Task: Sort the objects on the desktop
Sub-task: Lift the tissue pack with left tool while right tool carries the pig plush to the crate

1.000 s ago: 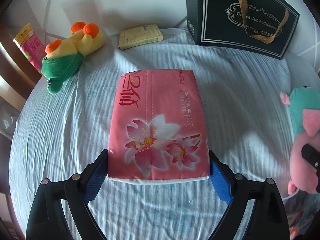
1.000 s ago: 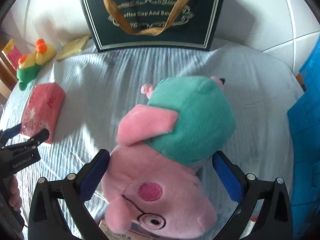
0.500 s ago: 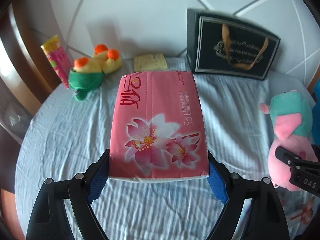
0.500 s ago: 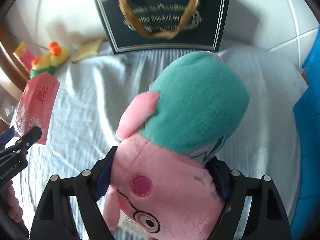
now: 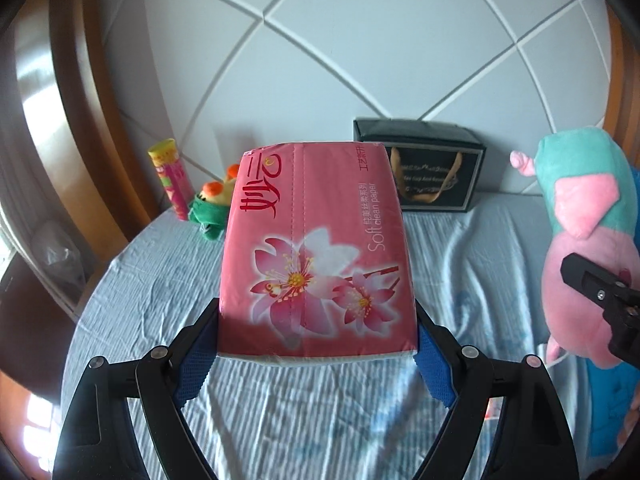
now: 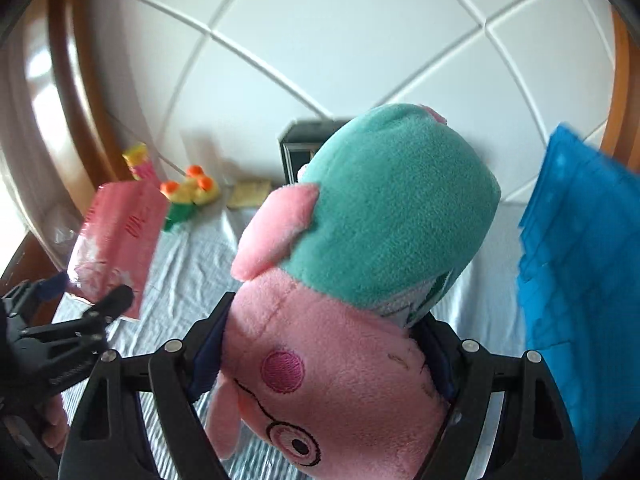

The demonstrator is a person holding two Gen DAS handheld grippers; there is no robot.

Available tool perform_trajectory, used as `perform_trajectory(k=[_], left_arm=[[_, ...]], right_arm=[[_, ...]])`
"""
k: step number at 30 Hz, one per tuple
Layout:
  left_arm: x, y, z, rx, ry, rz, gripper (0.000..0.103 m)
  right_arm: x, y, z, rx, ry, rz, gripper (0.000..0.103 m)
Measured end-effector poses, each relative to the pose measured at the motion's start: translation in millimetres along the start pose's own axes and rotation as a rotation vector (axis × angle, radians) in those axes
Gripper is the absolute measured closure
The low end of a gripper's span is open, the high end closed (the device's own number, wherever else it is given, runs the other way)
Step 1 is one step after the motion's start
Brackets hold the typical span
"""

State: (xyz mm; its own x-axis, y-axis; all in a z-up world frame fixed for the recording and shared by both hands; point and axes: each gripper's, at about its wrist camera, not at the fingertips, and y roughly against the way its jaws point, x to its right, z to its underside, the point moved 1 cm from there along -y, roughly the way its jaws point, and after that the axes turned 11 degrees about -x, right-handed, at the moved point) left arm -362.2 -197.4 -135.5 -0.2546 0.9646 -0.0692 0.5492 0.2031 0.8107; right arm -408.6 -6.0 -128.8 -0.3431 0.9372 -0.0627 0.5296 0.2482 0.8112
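Tissue pack (image 5: 316,256) is clamped by its near end btwn the blue pads of the left gripper (image 5: 316,344), jaws wide on it, pack off the bedsheet (image 5: 160,300), mid-scene. Pig plush (image 6: 352,280) squeezed at the head in the right gripper (image 6: 324,356), jaws wide around it w/ pads pressing in, also off the sheet, to the right. Step in hand looks like carry phase: both items lifted, not yet placed. Next move prob needs a drop spot for each: blue bin (image 6: 580,280) at right is near the plush; black gift bag (image 5: 432,168) sits far centre by the wall. Duck plush (image 5: 212,204) and tube (image 5: 172,176) far left, untouched. Keep grips firm; the pack hangs out past the pads.
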Motion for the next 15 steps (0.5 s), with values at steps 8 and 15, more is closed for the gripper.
perform_trajectory(k=[8, 15], left_arm=[[30, 71, 40, 0.056, 0.073, -0.038, 0.016], [53, 119, 72, 0.082, 0.091, -0.029, 0.016]], right_arm=[[12, 84, 35, 0.105, 0.089, -0.051, 0.021], [31, 143, 67, 0.167, 0.130, -0.044, 0.021]])
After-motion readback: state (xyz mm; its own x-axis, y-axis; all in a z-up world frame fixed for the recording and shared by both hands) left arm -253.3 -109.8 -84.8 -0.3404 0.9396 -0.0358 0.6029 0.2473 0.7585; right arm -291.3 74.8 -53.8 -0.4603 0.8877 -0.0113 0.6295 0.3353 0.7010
